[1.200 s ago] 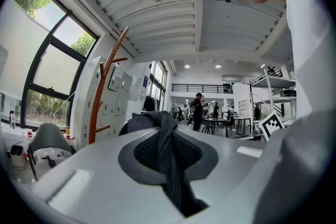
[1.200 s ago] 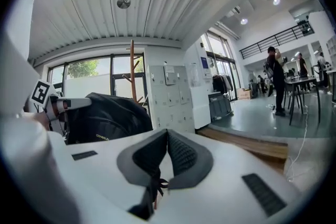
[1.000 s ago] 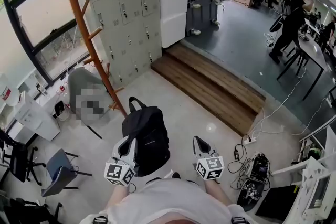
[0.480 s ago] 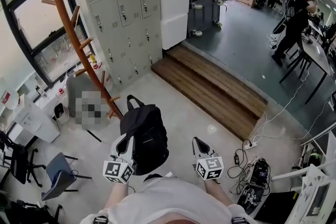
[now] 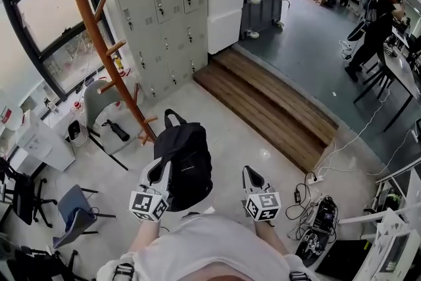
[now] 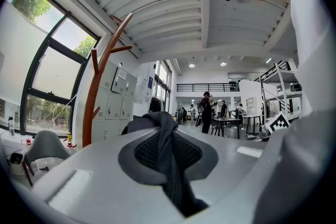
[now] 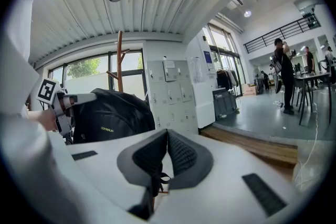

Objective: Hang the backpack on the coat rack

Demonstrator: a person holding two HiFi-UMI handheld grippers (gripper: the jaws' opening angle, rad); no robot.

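A black backpack [image 5: 184, 164] hangs off the floor from my left gripper [image 5: 159, 170]. In the left gripper view that gripper [image 6: 165, 136] is shut on a dark strap [image 6: 164, 126] of the backpack. The wooden coat rack [image 5: 99, 43] stands just ahead and to the left, with its pegs bare; it also rises in front of the window in the left gripper view [image 6: 94, 97]. My right gripper [image 5: 250, 176] is held level to the right of the backpack, apart from it, with its pads [image 7: 178, 152] closed together. From the right gripper view the backpack [image 7: 107, 115] shows at the left.
Grey lockers [image 5: 164, 10] line the wall behind the rack. Wooden steps [image 5: 263, 108] lead up to a darker floor where people [image 5: 371, 23] stand. A grey chair [image 5: 99, 108] sits by the rack's base, a blue chair [image 5: 72, 210] nearer left. Cables and a power strip [image 5: 309, 178] lie right.
Both grippers and the hanging backpack have been carried across the floor, and the rack and lockers have shifted in view. The grip on the strap is unchanged.
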